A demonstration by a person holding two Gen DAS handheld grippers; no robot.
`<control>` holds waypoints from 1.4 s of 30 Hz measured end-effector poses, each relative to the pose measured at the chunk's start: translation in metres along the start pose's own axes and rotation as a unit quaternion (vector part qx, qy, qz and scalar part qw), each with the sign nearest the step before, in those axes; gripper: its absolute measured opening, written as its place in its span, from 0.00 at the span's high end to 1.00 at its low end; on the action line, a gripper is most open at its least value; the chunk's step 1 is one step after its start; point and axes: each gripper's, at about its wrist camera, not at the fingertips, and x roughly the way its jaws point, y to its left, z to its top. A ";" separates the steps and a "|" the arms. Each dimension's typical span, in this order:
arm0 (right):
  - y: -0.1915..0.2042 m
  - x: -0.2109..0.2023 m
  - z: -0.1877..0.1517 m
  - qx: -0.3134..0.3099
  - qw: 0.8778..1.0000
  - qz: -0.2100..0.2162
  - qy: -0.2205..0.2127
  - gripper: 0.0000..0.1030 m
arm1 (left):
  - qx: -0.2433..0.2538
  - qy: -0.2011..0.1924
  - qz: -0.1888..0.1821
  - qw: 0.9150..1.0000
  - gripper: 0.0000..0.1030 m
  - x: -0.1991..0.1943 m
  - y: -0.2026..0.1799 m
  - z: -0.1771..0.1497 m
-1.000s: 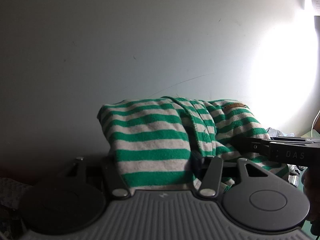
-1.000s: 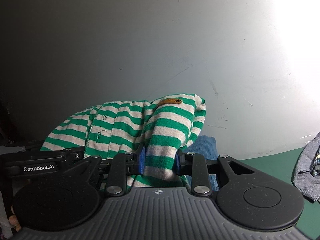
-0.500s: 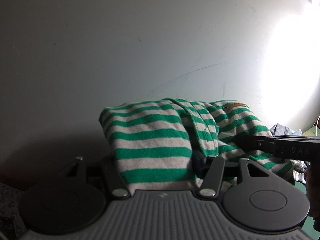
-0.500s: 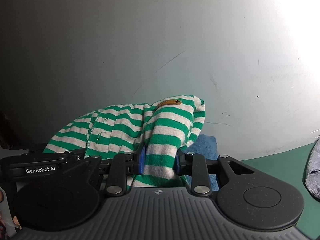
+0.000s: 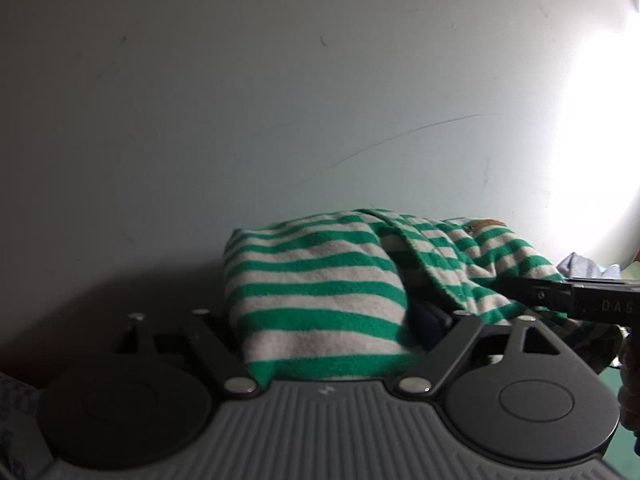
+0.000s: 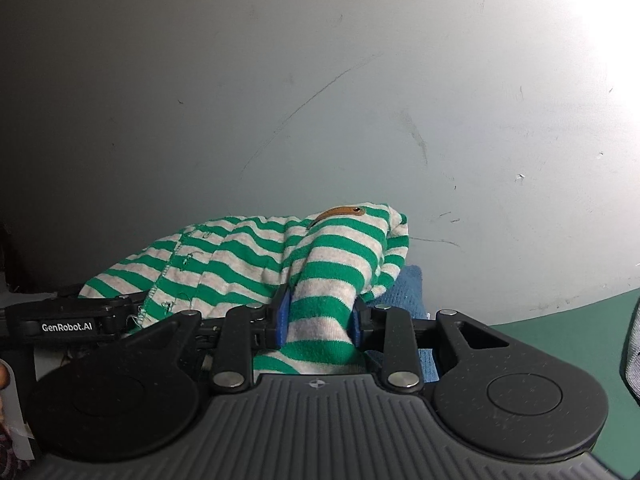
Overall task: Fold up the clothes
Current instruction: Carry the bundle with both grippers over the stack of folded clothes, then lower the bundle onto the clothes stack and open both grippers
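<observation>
between both tongs (image 6: 320,322): striped top (image 6: 332,272), prob. pinched

Bare pale wall (image 6: 320,100) open above and ahead, striped garment (image 5: 320,288) bunched across both grippers' fronts, blue fabric (image 6: 404,288) just beyond, grey cloth (image 6: 632,344) at right edge

Green/white striped top (image 5: 320,292), bunched, w/ tan tag
</observation>
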 end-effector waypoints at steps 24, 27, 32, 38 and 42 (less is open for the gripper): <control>0.064 -0.011 0.019 -0.156 0.975 -0.082 -0.133 0.70 | -0.022 -0.085 0.037 0.995 0.39 -0.004 -0.066 0.030; 0.063 0.007 0.013 -0.162 0.975 -0.091 -0.123 0.70 | -0.032 -0.072 0.063 0.995 0.36 0.030 -0.064 0.023; 0.054 0.037 0.001 -0.167 0.976 -0.108 -0.092 0.70 | -0.034 -0.062 0.088 0.994 0.11 0.070 -0.056 0.006; 0.050 0.058 -0.015 -0.196 0.969 -0.125 -0.083 0.69 | -0.059 -0.062 0.071 0.994 0.10 0.105 -0.064 -0.009; 0.052 0.065 -0.019 -0.201 0.966 -0.137 -0.086 0.70 | -0.046 -0.055 0.088 0.994 0.07 0.120 -0.080 -0.003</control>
